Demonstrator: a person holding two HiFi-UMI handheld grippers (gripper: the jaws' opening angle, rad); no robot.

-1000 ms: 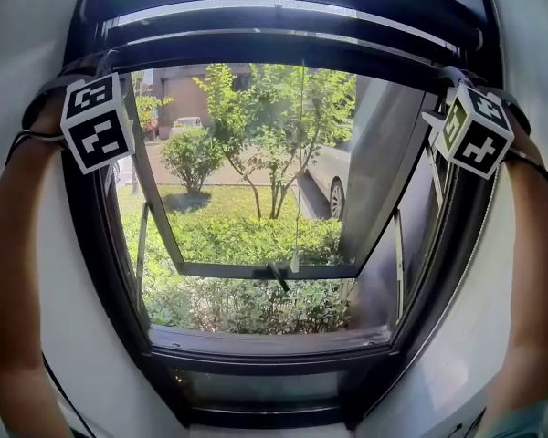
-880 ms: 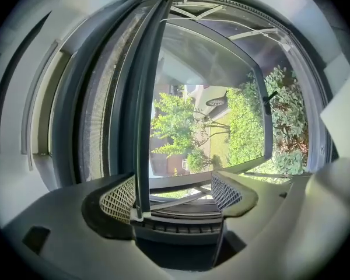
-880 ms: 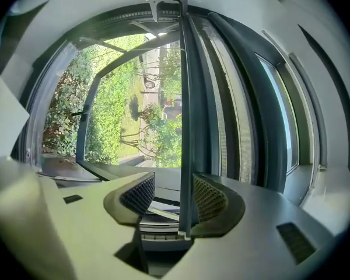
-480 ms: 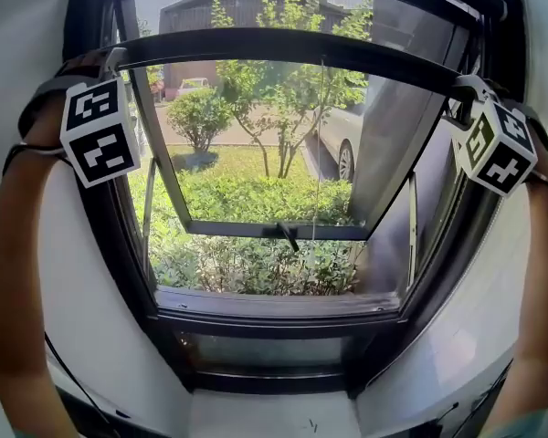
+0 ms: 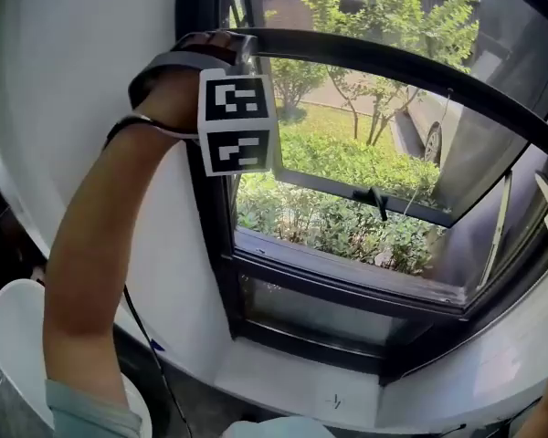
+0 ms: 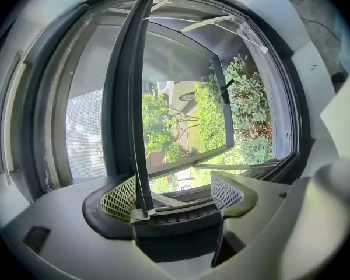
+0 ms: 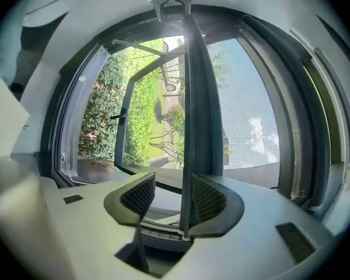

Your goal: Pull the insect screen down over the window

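— Biggest thing first?
— Black window frame (image 5: 217, 217), set in a white wall (image 5: 82, 80). Inside it, a glass pane (image 5: 479, 167) swung outward, with green bushes (image 5: 329, 222) past it.
— And the insect screen?
— Only part way down. Grey mesh (image 7: 254, 127) up top, ending in a dark pull bar (image 5: 393, 62). Slanted across the upper part of the opening, well above the bottom of the frame.
— Left gripper (image 6: 175, 194)?
— Up at the left end of the bar, under a cube with black and white squares (image 5: 237, 121). Jaws wide apart. Touching the bar with one mesh pad (image 6: 119, 200) only, not squeezing it.
— Right gripper (image 7: 168, 197)?
— Much the same at the other end. Jaws open, with the bar just against the one pad (image 7: 213, 200) and a clear gap to the other.
— Smallest thing?
— A little dark handle (image 5: 377, 203) on the bottom rail of the glass pane.
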